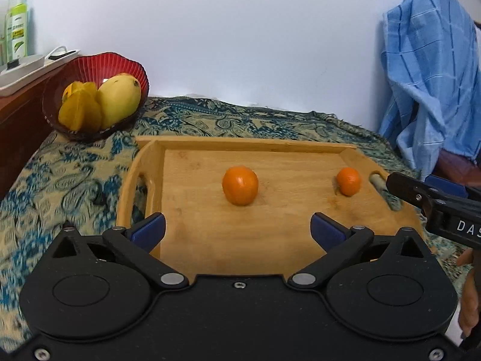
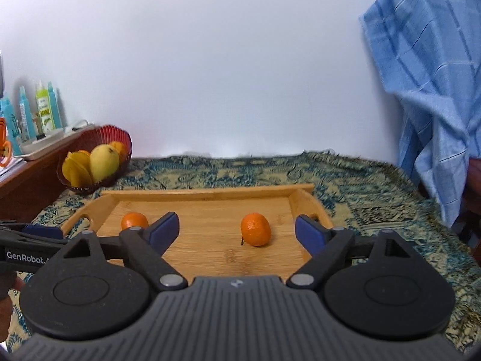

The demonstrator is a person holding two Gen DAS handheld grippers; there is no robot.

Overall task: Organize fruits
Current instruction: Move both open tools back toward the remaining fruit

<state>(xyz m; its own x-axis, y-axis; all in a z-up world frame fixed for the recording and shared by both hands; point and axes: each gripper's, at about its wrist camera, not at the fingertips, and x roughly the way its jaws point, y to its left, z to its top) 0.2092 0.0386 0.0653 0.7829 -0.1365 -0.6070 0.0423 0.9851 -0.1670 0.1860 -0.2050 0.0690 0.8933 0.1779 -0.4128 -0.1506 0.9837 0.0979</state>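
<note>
A wooden tray (image 1: 240,144) lies on the patterned cloth with two oranges on it. One orange (image 1: 240,185) sits mid-tray, just ahead of my left gripper (image 1: 237,228), which is open and holds nothing. A smaller orange (image 1: 348,181) rests near the tray's right handle. In the right wrist view that smaller orange (image 2: 255,229) lies ahead of my right gripper (image 2: 237,228), whose jaws are open and do not touch it. The other orange (image 2: 134,221) shows beyond its left finger. A red bowl (image 1: 120,60) at the back left holds a mango (image 1: 118,97) and a starfruit (image 1: 79,111).
A blue cloth (image 1: 430,75) hangs over something at the right edge of the table. A wooden side table (image 2: 27,186) on the left carries bottles (image 2: 45,111) and a white power strip. The patterned tablecloth (image 2: 360,198) surrounds the tray.
</note>
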